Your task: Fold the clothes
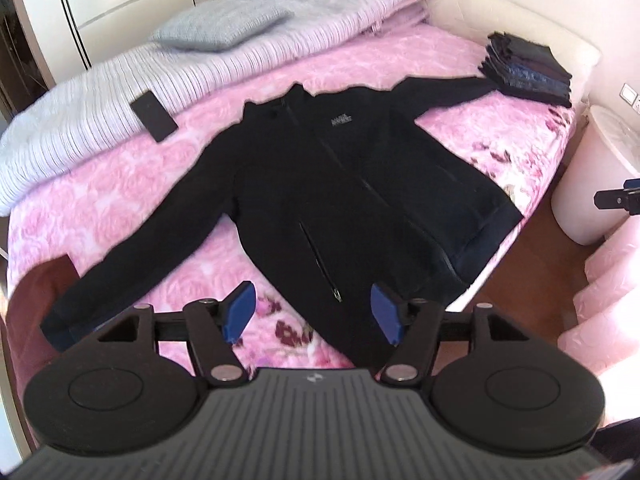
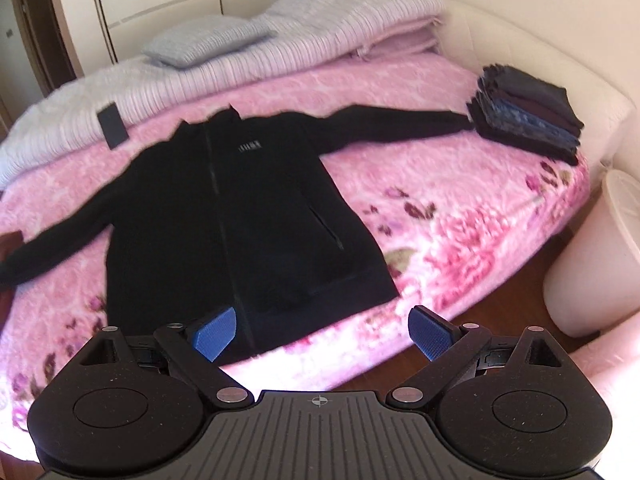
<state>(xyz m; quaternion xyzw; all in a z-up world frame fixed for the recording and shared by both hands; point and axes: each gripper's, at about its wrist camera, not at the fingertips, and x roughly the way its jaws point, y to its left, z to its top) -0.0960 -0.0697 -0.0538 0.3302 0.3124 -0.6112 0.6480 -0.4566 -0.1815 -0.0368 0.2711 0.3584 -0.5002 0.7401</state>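
I am holding my left gripper (image 1: 314,312) just over the hem of the black jacket (image 1: 344,168), blue fingers spread apart, gripping nothing. My right gripper (image 2: 322,332) is hovering at the jacket's hem corner by the bed edge, fingers also wide apart and empty. The jacket is lying flat, zipped front up, sleeves spread, on the pink floral blanket (image 2: 440,200). Only the left view is showing a piece of my other gripper beyond the jacket's side. Past the jacket's far sleeve a stack of folded clothes (image 2: 528,120) is sitting; beyond the collar lie a dark phone (image 1: 154,116), striped bedding (image 1: 100,80) and a grey pillow (image 1: 220,24).
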